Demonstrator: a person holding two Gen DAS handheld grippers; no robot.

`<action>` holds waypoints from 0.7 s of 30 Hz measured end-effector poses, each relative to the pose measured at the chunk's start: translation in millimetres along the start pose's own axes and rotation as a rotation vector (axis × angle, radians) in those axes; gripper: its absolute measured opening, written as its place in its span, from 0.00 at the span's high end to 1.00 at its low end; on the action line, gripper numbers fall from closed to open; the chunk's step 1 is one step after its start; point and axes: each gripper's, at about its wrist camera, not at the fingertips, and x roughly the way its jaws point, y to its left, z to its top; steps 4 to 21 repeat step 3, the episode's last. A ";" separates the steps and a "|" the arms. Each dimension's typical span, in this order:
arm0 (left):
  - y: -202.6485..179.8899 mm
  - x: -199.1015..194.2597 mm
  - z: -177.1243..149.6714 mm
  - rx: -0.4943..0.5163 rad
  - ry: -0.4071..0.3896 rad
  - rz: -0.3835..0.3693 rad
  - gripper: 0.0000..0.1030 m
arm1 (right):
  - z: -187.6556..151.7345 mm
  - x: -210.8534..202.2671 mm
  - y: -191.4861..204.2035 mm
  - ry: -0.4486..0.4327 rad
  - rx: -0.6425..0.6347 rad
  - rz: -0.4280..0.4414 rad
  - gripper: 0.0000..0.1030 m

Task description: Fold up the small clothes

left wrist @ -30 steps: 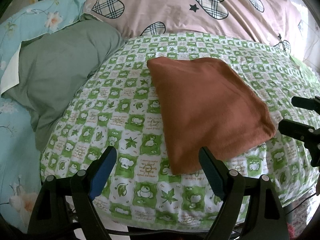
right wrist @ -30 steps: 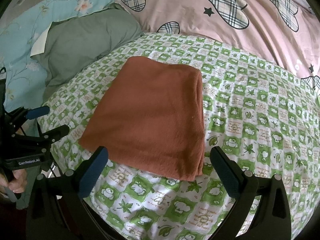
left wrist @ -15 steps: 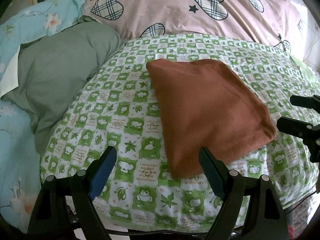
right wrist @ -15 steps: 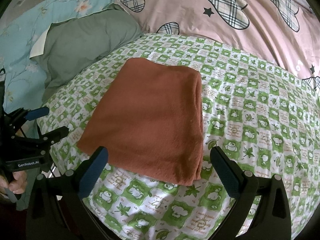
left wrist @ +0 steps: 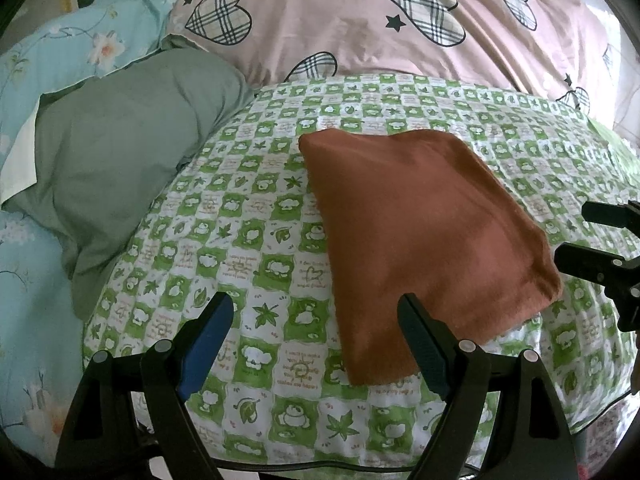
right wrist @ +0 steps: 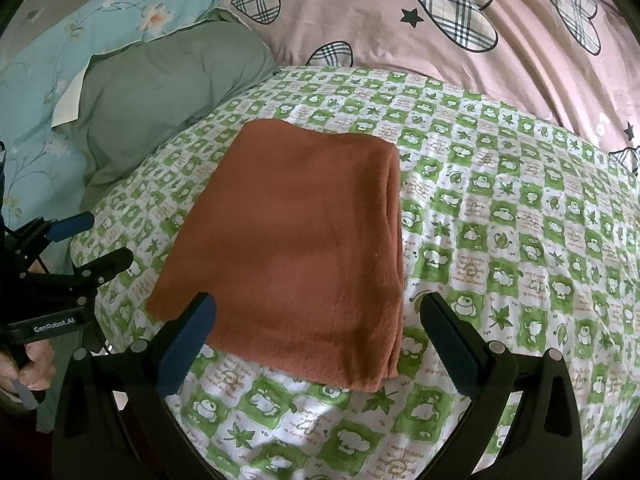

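A rust-brown garment (left wrist: 424,232) lies folded into a flat rectangle on the green-and-white checked cloth (left wrist: 248,240); it also shows in the right wrist view (right wrist: 300,248), with stacked fold edges along its right side. My left gripper (left wrist: 312,332) is open and empty, held back from the garment's near left corner. My right gripper (right wrist: 316,336) is open and empty, just short of the garment's near edge. Each gripper shows at the side of the other's view: the right gripper (left wrist: 592,236) and the left gripper (right wrist: 92,236).
A grey-green pillow (left wrist: 116,152) lies to the left of the checked cloth (right wrist: 500,240). A pink quilt with plaid hearts (left wrist: 360,24) lies behind it. A light-blue floral sheet (left wrist: 28,280) covers the far left. The cloth's front edge drops off below the grippers.
Both grippers have drawn back slightly from the garment, staying open. The folded garment has not moved.
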 end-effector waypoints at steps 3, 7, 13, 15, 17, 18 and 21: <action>-1.0 1.2 -0.5 -0.002 0.006 -0.004 0.18 | 0.5 3.1 -2.8 0.002 0.004 0.008 0.01; -1.0 1.2 -0.5 -0.002 0.006 -0.004 0.18 | 0.5 3.1 -2.8 0.002 0.004 0.008 0.01; -1.0 1.2 -0.5 -0.002 0.006 -0.004 0.18 | 0.5 3.1 -2.8 0.002 0.004 0.008 0.01; -1.0 1.2 -0.5 -0.002 0.006 -0.004 0.18 | 0.5 3.1 -2.8 0.002 0.004 0.008 0.01; -1.0 1.2 -0.5 -0.002 0.006 -0.004 0.18 | 0.5 3.1 -2.8 0.002 0.004 0.008 0.01; -1.0 1.2 -0.5 -0.002 0.006 -0.004 0.18 | 0.5 3.1 -2.8 0.002 0.004 0.008 0.01; -1.0 1.2 -0.5 -0.002 0.006 -0.004 0.18 | 0.5 3.1 -2.8 0.002 0.004 0.008 0.01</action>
